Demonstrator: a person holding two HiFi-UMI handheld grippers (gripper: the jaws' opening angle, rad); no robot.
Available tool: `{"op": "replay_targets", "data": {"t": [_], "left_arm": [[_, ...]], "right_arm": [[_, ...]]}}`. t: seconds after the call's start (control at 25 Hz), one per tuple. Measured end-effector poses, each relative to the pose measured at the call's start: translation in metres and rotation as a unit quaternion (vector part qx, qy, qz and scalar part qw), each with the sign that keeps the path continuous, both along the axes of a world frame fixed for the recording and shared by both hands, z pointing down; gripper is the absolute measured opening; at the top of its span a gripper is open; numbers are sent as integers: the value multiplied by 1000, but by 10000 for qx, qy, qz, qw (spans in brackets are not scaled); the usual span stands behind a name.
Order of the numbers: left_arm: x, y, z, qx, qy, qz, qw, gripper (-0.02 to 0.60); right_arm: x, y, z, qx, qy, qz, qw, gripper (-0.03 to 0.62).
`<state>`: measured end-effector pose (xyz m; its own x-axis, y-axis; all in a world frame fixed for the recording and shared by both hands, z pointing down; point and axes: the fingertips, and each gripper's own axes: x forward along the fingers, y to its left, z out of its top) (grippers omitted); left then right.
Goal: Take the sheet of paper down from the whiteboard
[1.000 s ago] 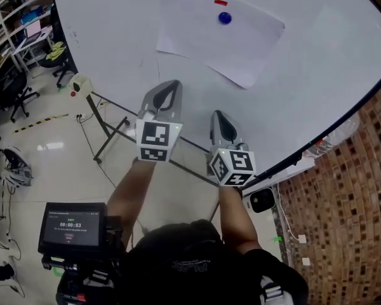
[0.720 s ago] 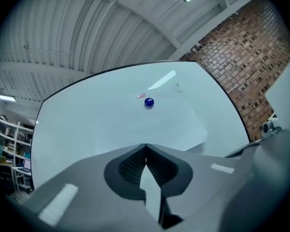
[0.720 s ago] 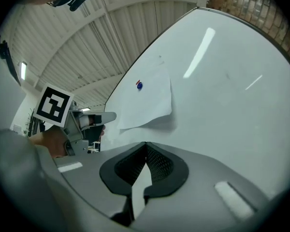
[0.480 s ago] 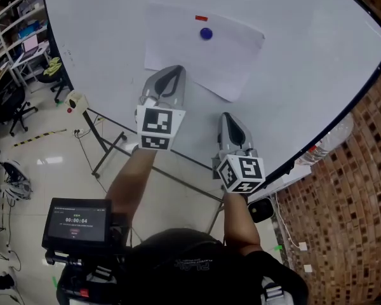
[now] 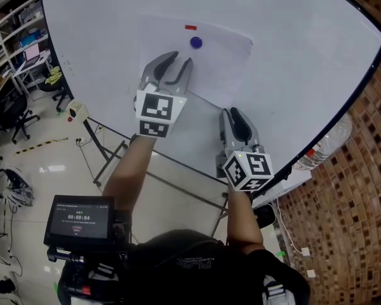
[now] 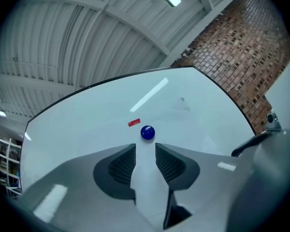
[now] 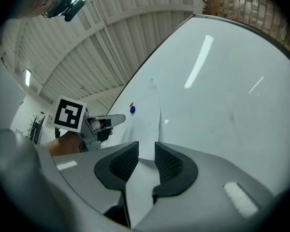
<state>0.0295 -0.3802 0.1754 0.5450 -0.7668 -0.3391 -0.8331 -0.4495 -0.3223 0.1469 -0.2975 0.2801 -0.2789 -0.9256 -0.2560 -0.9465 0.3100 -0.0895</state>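
Note:
A white sheet of paper (image 5: 225, 65) hangs on the whiteboard (image 5: 305, 49), pinned near its top by a round blue magnet (image 5: 195, 42). A small red strip (image 5: 190, 27) sits just above the magnet. My left gripper (image 5: 180, 59) is raised in front of the sheet, just below the magnet (image 6: 147, 132); its jaws are opening and nothing is between them. My right gripper (image 5: 232, 112) is lower, near the sheet's bottom right corner. Its jaws are opening too and hold nothing. In the right gripper view, the sheet (image 7: 149, 117) runs up past the right gripper (image 7: 146, 151).
A brick wall (image 5: 349, 189) stands to the right of the board, with a plastic bottle (image 5: 322, 146) by the board's lower edge. The board's metal stand (image 5: 108, 151) reaches down to the floor. Office chairs and shelves (image 5: 13, 62) are at the left. A small screen (image 5: 79, 220) hangs at the person's chest.
Both grippers have risen toward the board, the left one now in front of the sheet. Their jaws, shut before, now stand apart.

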Motion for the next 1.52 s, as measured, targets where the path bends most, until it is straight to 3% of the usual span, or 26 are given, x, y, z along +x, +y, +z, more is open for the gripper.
{"op": "replay_targets", "data": {"t": [0.28, 0.48, 1.04, 1.16, 1.36, 1.52], "left_arm": [[18, -7, -17, 31, -110, 213, 9997, 147], [21, -4, -32, 55, -5, 272, 9996, 147], [25, -6, -34, -93, 8, 444, 9990, 147], [24, -7, -35, -89, 124, 489, 9987, 147], [21, -5, -35, -68, 200, 495, 9986, 146], [22, 0, -39, 14, 185, 522, 9985, 138]], "right_arm": [[9, -10, -2, -115, -184, -140, 9997, 137], [5, -18, -1, -181, -51, -213, 9996, 158], [-12, -24, -5, -389, -334, -744, 9959, 160], [-15, -29, -9, -327, -373, -773, 9958, 136], [-9, -35, -6, -264, -528, -577, 9966, 17], [-9, -32, -8, -187, -585, -577, 9964, 14]]}}
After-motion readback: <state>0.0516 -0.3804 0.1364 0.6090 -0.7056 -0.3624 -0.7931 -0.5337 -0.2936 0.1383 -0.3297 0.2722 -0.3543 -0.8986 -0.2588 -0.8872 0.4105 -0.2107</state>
